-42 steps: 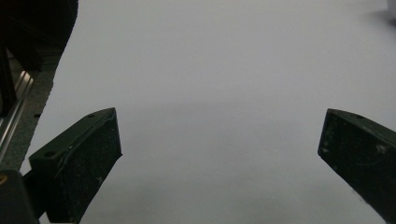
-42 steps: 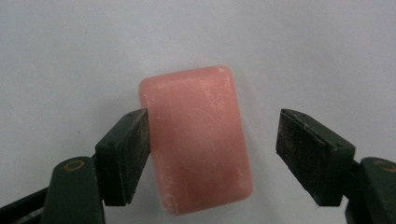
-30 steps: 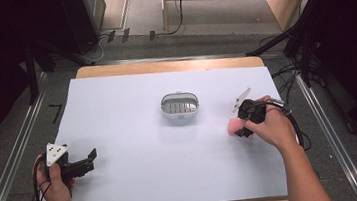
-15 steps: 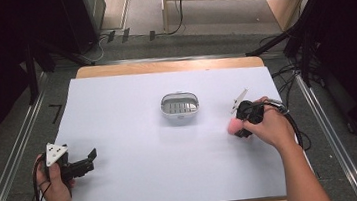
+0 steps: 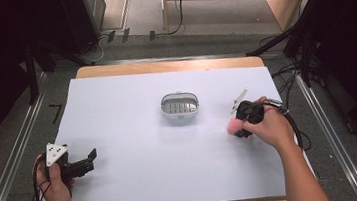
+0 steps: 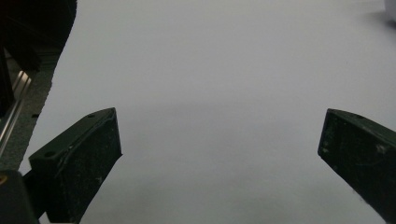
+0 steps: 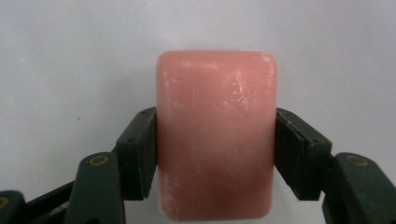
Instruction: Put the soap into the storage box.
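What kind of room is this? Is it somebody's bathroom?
Probably not. It looks like a lab or recording setup: a table covered in white paper, metal rails beside it, loose cables, and hand-held grippers.

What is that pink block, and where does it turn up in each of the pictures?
It looks like a bar of soap.
High view: the pink bar sits right of centre, at the tip of the right tool, right of the soap dish.
Left gripper view: not in it; open jaws over the white sheet.
Right gripper view: dead centre, clamped between both jaws.
Shared landmark: the white sheet beneath everything.
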Demonstrator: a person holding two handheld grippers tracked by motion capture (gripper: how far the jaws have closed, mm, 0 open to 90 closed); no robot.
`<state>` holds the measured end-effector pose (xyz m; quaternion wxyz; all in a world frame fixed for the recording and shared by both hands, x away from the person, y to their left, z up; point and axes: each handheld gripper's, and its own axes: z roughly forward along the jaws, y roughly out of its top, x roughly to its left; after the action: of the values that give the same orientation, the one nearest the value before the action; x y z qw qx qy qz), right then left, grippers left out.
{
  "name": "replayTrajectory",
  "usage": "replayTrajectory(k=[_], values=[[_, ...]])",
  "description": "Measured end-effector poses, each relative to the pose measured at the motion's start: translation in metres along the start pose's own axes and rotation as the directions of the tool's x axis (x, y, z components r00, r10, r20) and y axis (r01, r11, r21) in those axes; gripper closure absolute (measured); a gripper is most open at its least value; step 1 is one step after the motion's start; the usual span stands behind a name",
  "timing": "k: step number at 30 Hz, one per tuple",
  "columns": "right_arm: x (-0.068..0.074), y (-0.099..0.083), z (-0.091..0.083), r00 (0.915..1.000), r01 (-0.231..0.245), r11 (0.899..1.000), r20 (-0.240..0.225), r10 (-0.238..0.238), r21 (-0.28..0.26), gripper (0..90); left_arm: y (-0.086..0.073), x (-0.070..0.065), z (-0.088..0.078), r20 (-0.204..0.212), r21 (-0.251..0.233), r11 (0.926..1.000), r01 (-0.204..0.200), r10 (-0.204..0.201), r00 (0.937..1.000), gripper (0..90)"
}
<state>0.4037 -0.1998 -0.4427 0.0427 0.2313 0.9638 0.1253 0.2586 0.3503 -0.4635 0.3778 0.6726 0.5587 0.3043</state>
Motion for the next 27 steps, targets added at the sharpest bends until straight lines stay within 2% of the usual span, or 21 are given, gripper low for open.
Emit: replayTrajectory(k=[12,27], values=[[0.002,0.003,-0.006,0.9999,0.01,1.0,0.0,-0.01,-0.004,38.6,0.0,0.0,0.0,0.0,0.002,1.0,-0.003,0.003,1.0,0.0],[0.002,0.025,-0.019,0.9967,0.08,0.997,-0.011,-0.08,-0.007,38.6,0.0,0.0,0.0,0.0,0.002,1.0,-0.002,0.002,1.0,0.0]])
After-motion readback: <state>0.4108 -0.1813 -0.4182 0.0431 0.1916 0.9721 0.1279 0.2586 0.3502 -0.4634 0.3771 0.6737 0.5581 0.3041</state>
